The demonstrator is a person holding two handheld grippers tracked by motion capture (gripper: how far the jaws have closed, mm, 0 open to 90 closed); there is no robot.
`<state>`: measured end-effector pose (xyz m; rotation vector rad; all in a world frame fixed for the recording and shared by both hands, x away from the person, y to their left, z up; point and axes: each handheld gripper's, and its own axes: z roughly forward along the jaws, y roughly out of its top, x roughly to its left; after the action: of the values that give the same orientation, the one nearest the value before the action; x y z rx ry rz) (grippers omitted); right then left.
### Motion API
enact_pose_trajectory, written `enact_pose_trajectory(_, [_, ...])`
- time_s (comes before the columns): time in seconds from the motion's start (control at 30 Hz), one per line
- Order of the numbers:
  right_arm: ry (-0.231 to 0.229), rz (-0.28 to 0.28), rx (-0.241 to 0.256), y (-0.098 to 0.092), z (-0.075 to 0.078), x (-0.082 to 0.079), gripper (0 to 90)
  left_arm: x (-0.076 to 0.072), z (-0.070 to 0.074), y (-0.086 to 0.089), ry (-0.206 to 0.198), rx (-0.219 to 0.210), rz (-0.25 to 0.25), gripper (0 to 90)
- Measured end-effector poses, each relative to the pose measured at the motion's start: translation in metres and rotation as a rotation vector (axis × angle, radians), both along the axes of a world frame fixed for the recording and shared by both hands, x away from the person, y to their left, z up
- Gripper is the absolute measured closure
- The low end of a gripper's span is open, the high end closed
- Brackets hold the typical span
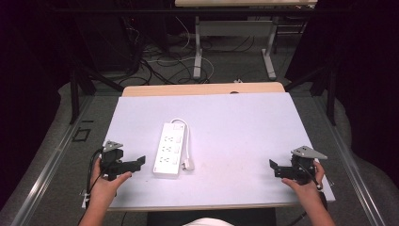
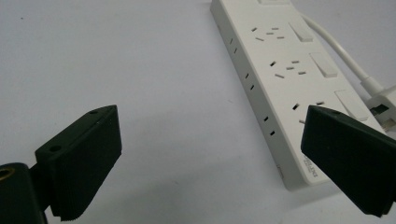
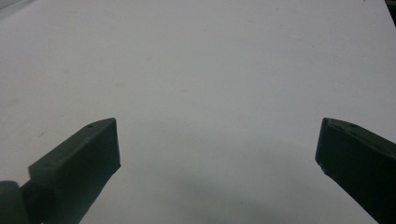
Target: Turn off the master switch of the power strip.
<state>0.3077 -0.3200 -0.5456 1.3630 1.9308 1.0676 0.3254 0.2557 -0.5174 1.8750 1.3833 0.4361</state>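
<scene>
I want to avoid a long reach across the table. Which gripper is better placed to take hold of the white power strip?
Probably the left gripper: it sits open just beside the power strip, whose near end shows by its jaws. The right gripper is far across the white tabletop, facing bare surface.

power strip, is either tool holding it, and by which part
Nothing is held. The left tool is open beside the power strip, and the right tool is open over the bare table.

White power strip (image 1: pixel 170 149), pale lilac table (image 1: pixel 244 136), black claws
</scene>
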Motion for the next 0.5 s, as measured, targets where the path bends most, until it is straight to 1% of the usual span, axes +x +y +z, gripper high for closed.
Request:
enact_pose_trajectory(0.07, [-0.002,0.007,0.006,0.000,0.000,0.000,0.0,0.000,0.003,-0.001,-0.008,0.000,-0.010,5.1])
enact_pose_trajectory(0.13, [-0.010,0.004,-0.002,0.001,-0.001,0.000,0.0,0.000,0.006,-0.003,-0.014,0.004,-0.016,5.2])
enact_pose_trajectory(0.17, [-0.008,0.004,0.002,0.002,-0.001,-0.001,0.0,0.000,0.007,-0.004,-0.010,0.007,-0.015,5.2])
enact_pose_trajectory(0.23, [0.003,0.008,-0.003,0.002,0.000,-0.002,0.0,0.001,0.010,-0.004,-0.007,-0.001,-0.018,5.2])
enact_pose_trajectory(0.27, [-0.006,0.014,-0.001,0.002,0.000,-0.001,0.0,0.002,0.012,-0.005,-0.002,-0.001,-0.016,5.9])
enact_pose_trajectory(0.43, [-0.008,0.004,0.006,0.003,0.000,-0.002,0.0,0.005,0.019,-0.006,-0.011,0.009,-0.013,9.0])
enact_pose_trajectory(0.5, [-0.008,0.007,0.005,0.004,-0.001,-0.002,0.0,0.007,0.021,-0.006,-0.017,0.004,-0.011,10.2])
